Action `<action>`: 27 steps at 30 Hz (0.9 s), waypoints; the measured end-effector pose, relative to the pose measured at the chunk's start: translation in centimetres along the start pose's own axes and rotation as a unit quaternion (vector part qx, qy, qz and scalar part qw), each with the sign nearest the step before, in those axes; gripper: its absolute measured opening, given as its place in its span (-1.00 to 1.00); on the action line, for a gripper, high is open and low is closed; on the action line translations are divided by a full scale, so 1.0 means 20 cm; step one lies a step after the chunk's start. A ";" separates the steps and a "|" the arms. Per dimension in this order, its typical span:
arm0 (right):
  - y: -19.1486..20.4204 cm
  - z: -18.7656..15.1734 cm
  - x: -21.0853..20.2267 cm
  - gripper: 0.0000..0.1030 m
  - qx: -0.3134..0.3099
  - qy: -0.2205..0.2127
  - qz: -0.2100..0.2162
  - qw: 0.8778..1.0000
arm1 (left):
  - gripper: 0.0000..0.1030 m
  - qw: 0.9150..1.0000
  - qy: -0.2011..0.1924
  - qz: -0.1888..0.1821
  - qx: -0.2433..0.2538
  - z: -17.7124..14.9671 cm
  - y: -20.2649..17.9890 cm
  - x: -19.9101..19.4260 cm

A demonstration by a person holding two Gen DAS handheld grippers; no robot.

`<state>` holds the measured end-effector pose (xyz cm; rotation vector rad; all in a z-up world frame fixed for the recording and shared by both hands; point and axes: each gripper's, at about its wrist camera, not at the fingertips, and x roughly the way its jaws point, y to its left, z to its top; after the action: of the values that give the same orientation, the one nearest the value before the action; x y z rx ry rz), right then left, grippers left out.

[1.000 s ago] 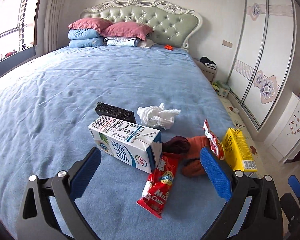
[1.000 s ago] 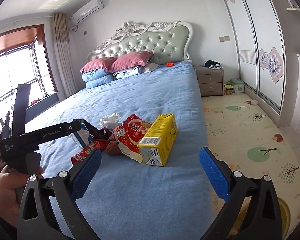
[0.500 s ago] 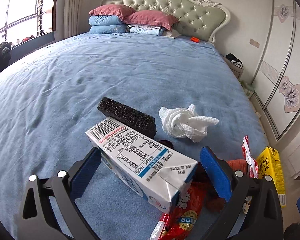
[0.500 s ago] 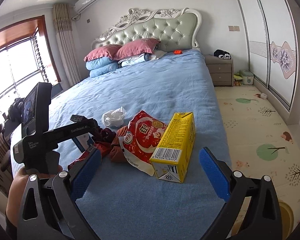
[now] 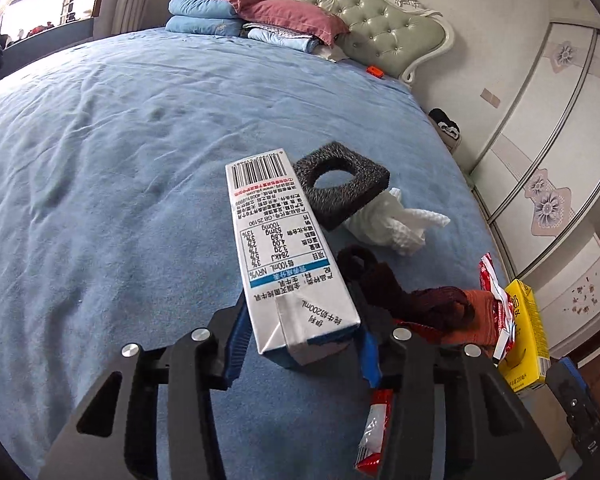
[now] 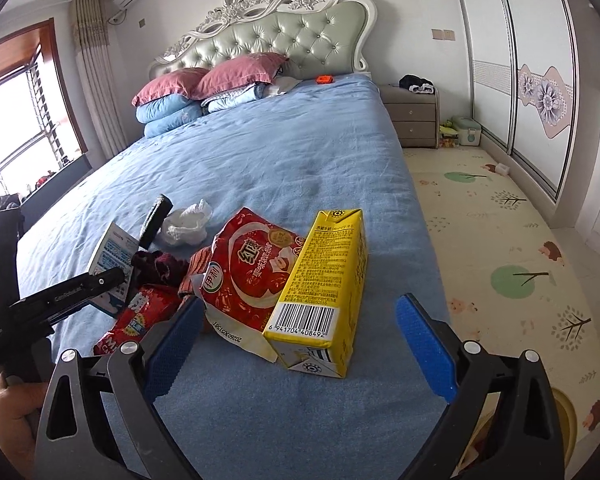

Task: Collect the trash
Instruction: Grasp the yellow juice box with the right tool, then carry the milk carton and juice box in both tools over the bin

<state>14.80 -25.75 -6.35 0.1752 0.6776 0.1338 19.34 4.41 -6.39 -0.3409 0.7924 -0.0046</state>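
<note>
My left gripper is shut on a white and blue milk carton and holds it tilted up off the blue bed; the carton also shows in the right wrist view. A black foam square leans against the carton's far end. A crumpled white tissue, dark red socks and a red candy wrapper lie beside it. My right gripper is open just before a yellow drink carton and a red snack bag.
The blue bed has stacked pillows and a padded headboard at the far end. A small orange object lies near the headboard. A nightstand, a play mat floor and wardrobe doors are on the right.
My left gripper moved forward and closed on the milk carton, lifting its near end; the black foam square tipped up with it. My right gripper moved closer to the yellow carton.
</note>
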 end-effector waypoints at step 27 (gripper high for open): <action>-0.18 -0.07 -0.02 -0.25 0.071 0.048 0.018 0.996 | -0.24 0.984 -0.006 -0.160 0.077 -0.23 -0.15 -0.39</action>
<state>13.83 -29.28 -7.87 0.3186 0.7797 0.1297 11.01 1.26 -3.01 -0.3176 0.7140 -0.3628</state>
